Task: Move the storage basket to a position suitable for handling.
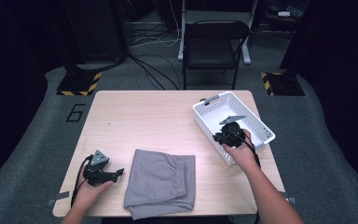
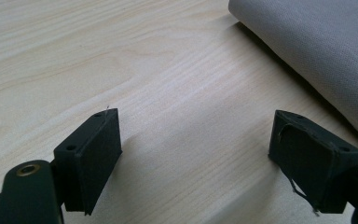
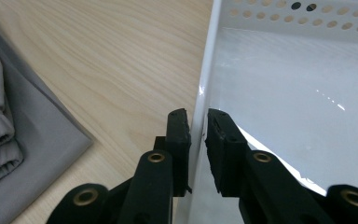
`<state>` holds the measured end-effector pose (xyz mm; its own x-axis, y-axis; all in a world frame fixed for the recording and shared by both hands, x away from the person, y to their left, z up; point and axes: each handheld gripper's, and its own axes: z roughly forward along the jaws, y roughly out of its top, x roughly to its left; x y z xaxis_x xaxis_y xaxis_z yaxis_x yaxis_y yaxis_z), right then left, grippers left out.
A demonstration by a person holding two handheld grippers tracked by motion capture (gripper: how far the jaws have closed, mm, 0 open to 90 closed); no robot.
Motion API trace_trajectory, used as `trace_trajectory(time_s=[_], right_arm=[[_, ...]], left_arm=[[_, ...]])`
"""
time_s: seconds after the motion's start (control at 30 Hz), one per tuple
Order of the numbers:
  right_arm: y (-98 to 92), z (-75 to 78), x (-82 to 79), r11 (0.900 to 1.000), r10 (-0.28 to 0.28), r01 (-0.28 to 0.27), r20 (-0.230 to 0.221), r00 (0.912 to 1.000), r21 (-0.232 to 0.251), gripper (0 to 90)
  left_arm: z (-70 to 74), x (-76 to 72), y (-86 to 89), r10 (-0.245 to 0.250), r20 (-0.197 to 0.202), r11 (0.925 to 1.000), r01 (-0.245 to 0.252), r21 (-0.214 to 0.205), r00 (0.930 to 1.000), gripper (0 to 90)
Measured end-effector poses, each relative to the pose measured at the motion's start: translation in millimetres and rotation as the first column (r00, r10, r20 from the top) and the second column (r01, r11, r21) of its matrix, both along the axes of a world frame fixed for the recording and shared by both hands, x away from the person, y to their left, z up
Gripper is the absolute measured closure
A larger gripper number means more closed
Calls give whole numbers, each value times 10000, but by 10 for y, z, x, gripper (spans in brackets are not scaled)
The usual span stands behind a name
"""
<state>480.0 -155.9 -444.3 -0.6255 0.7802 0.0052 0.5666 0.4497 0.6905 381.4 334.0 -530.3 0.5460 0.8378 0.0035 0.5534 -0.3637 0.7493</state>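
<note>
now the right gripper (image 3: 198, 135) has its two black jaws straddling the near long wall of the white basket (image 3: 279, 107), one pad outside and one inside, the thin rim between them; they sit almost together on that wall, though whether the pads press it fully i cannot tell for sure, it looks like a grip. in the high view the right gripper (image 1: 231, 133) sits on the basket's (image 1: 214, 108) near long side, towards its front end, with the right hand (image 1: 240, 151) behind it and the forearm running back to the desk's near right corner.

the basket is an oblong tub with perforated sides. it stands on the right part of the desk (image 1: 144, 116), close to the right edge, its long axis set on a slant: one short end points to the far edge of the desk, the other towards the near right corner.

the left gripper (image 2: 196, 154) has its jaws wide apart with nothing but bare wood between them. in the high view the left gripper (image 1: 103, 171) rests near the near left corner of the desk, in the left hand (image 1: 93, 189), jaws pointing right towards the folded grey cloth (image 1: 161, 182).

that cloth lies by the near edge, about midway along it, just beside the left gripper's jaws and not touching them, and well apart from the basket. its elastic band shows in the right gripper view, where the cloth (image 3: 23, 135) lies left of the jaws.
</note>
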Motion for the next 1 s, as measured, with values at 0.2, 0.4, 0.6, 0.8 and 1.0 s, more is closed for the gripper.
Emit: trace_trajectory(time_s=[0.2, 0.4, 0.6, 0.8, 1.0], right_arm=[[24, -19, 51, 10000, 90, -90, -46, 9999, 6, 796], [40, -15, 92, 9999, 115, -116, -214, 9997, -22, 798], [54, -18, 124, 9998, 160, -157, -325, 9993, 119, 814], [233, 12, 127, 9968, 695, -707, -348, 9970, -360, 845], [465, 12, 94, 9831, 1734, -1744, -232, 9846, -563, 854]], left_arm=[[0, -3, -1, -2, 21, 10000, 2, 0, 10000, 167], [-1, -3, 0, -12, 41, 10000, 12, 14, 10000, 167], [-1, -3, 0, -7, 22, 10000, 7, -17, 10000, 167], [-1, -3, 1, -2, 31, 10000, 2, -17, 10000, 167], [-1, -3, 1, -7, 16, 10000, 7, -30, 10000, 167]])
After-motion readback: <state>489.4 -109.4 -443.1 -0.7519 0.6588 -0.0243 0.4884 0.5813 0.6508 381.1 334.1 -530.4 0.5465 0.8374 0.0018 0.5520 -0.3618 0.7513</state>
